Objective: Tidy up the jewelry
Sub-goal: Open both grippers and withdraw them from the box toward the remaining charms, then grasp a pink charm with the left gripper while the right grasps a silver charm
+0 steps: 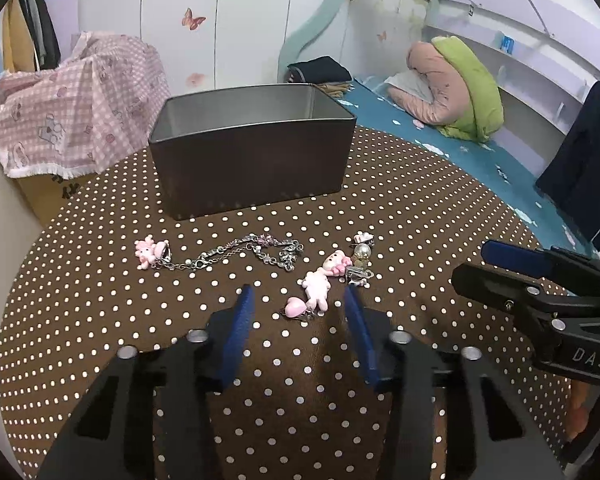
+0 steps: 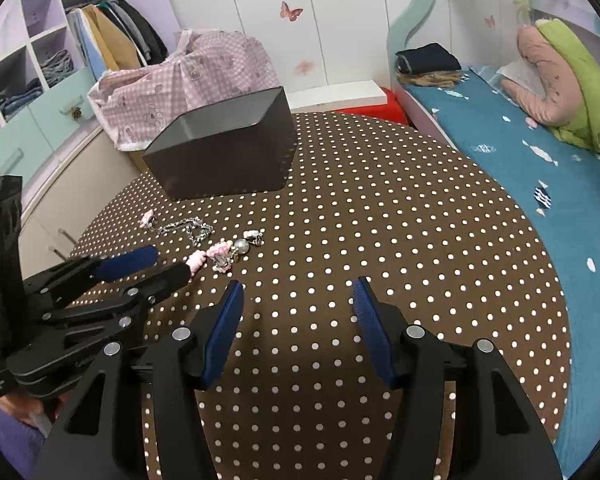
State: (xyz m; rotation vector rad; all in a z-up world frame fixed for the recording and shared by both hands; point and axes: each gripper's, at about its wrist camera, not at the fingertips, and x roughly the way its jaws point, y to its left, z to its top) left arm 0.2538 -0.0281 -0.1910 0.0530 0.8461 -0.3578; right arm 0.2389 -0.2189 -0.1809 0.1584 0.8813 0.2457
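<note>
A dark metal tin (image 1: 252, 156), open on top, stands at the far side of the polka-dot table (image 1: 300, 400); it also shows in the right wrist view (image 2: 224, 152). In front of it lie a silver chain bracelet (image 1: 236, 254), a pink charm (image 1: 148, 254), a pink bunny clip (image 1: 318, 286), a pink heart clip (image 1: 295, 307) and a pearl earring (image 1: 362, 254). My left gripper (image 1: 298, 296) is open, low over the table, its fingers either side of the heart clip and bunny. My right gripper (image 2: 298, 290) is open and empty over bare cloth, right of the jewelry (image 2: 224, 254).
A pink checked cloth (image 1: 72, 104) covers a box behind the table's left. A bed with a blue sheet (image 2: 540, 168) and pillows (image 1: 456, 84) runs along the right. White wardrobes and shelves stand behind. The right gripper shows at the right edge of the left wrist view (image 1: 540, 280).
</note>
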